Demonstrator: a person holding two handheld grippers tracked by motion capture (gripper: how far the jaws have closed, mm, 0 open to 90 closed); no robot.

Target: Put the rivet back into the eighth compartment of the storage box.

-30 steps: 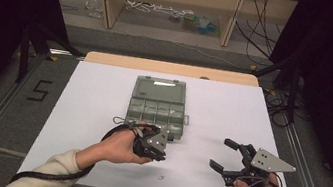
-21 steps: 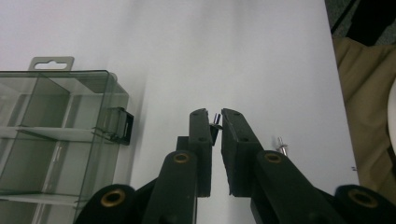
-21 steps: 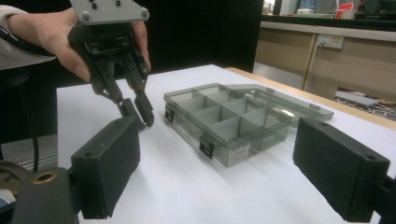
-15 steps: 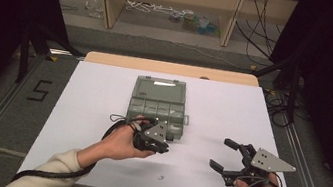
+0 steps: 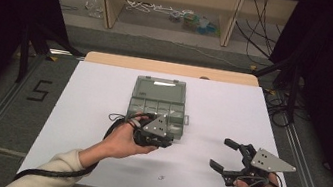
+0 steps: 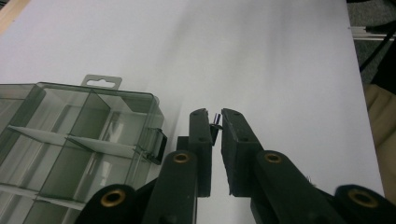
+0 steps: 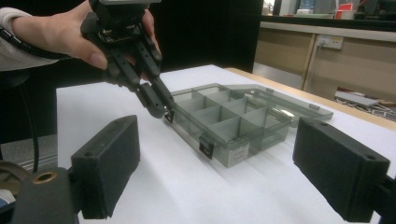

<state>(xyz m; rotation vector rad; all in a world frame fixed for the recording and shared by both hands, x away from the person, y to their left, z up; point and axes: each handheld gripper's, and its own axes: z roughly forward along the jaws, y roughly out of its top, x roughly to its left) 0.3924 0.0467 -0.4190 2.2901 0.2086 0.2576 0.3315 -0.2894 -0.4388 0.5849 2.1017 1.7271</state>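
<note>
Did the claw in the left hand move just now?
Yes. The left claw went up the table and a little to the right, toward the grey box. It now sits at the box's near right corner, pinching a tiny metal thing.

We see the white rectangular table (image 5: 223, 107) lit brightly and evenly from above, while the surroundings fall into darkness. Soft shadows lie beneath the translucent grey plastic compartment box (image 7: 233, 116). The near black tongs (image 7: 229, 168) are blurred in the right gripper view.
</note>
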